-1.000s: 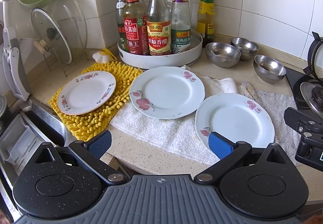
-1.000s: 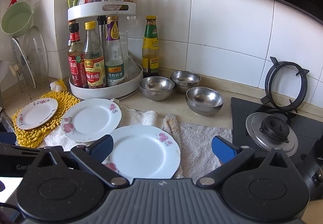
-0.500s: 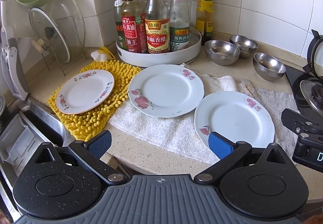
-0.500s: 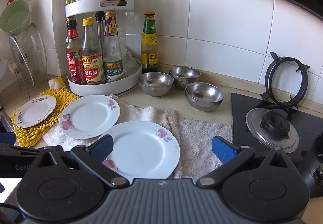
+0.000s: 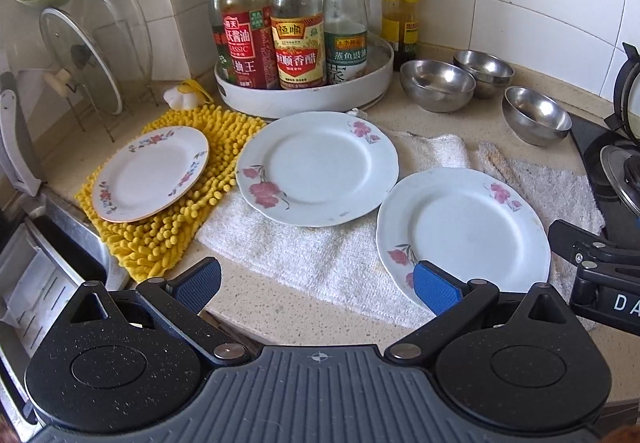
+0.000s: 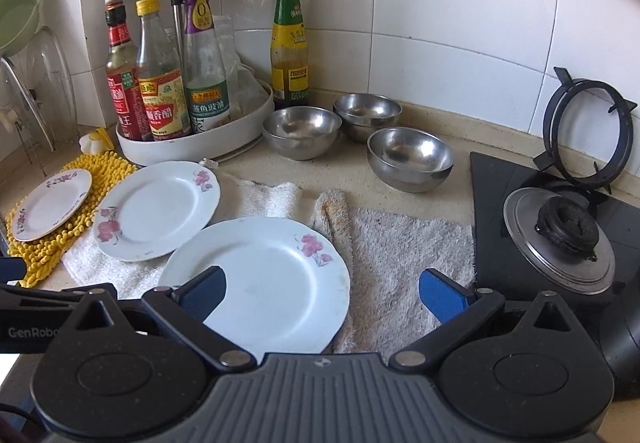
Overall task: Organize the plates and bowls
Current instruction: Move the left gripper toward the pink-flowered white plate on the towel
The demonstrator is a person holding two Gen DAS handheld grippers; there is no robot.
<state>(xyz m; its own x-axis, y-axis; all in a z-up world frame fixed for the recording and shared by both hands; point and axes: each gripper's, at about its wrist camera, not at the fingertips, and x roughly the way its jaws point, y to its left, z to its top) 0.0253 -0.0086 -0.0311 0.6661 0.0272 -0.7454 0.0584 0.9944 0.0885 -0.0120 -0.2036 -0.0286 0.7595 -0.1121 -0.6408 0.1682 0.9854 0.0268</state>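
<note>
Three flowered white plates lie on the counter: a small plate (image 5: 150,173) (image 6: 50,203) on a yellow mat, a middle plate (image 5: 318,167) (image 6: 158,209) on a white towel, and a near plate (image 5: 464,235) (image 6: 264,279). Three steel bowls (image 5: 438,85) (image 6: 302,131) stand behind them near the wall, one (image 6: 410,157) apart to the right. My left gripper (image 5: 316,285) is open above the towel's front edge, its right finger over the near plate's rim. My right gripper (image 6: 322,293) is open over the near plate's right half. Neither holds anything.
A white turntable rack (image 5: 304,99) (image 6: 192,151) of sauce bottles stands behind the plates. A glass lid in a wire rack (image 5: 80,59) and the sink edge (image 5: 60,219) are at the left. A gas hob with burner cap (image 6: 560,239) lies at the right.
Both grippers have moved forward and lower toward the plates, which look larger now. Nothing on the counter has moved; both stay open.
</note>
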